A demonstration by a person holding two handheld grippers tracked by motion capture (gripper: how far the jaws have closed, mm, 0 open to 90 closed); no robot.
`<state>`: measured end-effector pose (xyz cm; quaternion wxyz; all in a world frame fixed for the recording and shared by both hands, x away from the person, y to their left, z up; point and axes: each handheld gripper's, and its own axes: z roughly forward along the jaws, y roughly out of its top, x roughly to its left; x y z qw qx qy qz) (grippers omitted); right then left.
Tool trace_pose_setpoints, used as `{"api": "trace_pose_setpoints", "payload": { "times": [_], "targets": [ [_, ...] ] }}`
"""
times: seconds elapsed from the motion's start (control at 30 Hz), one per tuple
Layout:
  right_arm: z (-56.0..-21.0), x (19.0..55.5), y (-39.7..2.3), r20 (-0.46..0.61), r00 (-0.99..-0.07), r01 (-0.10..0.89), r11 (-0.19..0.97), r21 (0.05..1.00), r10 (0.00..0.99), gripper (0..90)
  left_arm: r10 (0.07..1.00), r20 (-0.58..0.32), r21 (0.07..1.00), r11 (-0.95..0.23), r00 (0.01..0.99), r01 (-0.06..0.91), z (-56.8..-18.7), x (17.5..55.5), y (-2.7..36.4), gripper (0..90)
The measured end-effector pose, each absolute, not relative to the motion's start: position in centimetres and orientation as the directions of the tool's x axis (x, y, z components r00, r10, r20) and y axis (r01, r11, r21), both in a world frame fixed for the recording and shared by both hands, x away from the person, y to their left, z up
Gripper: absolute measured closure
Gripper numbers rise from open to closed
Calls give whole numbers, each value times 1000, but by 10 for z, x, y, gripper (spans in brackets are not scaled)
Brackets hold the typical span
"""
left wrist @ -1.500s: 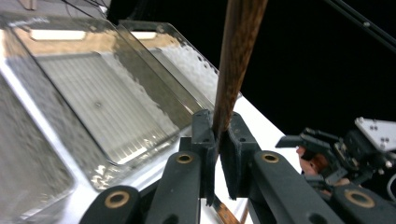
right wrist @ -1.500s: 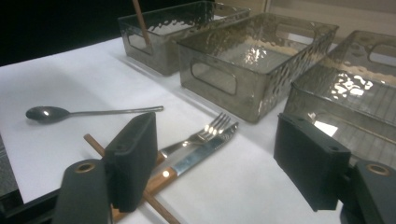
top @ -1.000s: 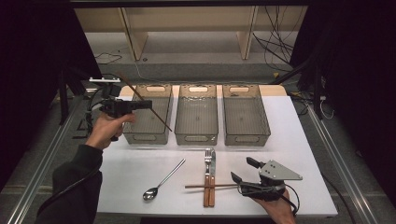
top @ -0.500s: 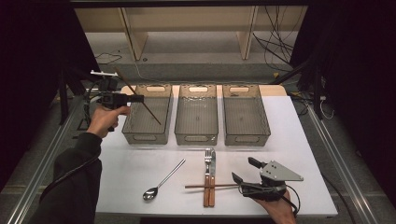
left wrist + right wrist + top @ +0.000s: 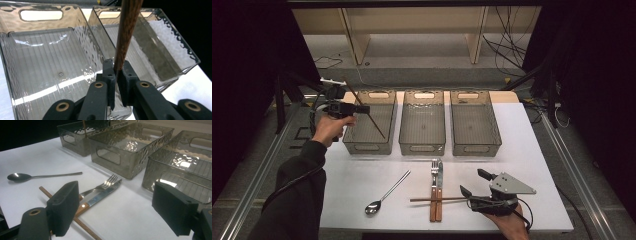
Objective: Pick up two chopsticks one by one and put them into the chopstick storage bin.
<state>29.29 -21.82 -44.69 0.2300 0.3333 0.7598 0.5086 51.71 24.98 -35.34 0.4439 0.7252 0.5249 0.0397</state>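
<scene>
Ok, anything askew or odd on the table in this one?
One thing: a loose chopstick lies crosswise under the wooden handles of the fork and knife, near the open right tongs. Its mate is clamped in the left tongs, slanting over the left bin. The spoon lies diagonally. Nothing spilled or damaged.

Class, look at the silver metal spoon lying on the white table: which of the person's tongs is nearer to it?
Right. The right tongs sit low by the cutlery beside the silver metal spoon; the left tongs hold a chopstick over the far left bin.
</scene>
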Motion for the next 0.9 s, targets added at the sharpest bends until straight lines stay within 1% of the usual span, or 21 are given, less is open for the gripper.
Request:
{"api": "trace_pose_setpoints", "payload": {
  "times": [0.27, 0.9],
  "targets": [
    [-447, 293, -219, -8, -673, 273, 258, 927, 740, 220, 809, -388, 657, -93, 442, 748, -362, 524, 241, 841],
    [-448, 293, -220, -8, -673, 274, 260, 926, 739, 222, 787, -419, 609, -126, 453, 783, -377, 531, 228, 838]
  ]
}}
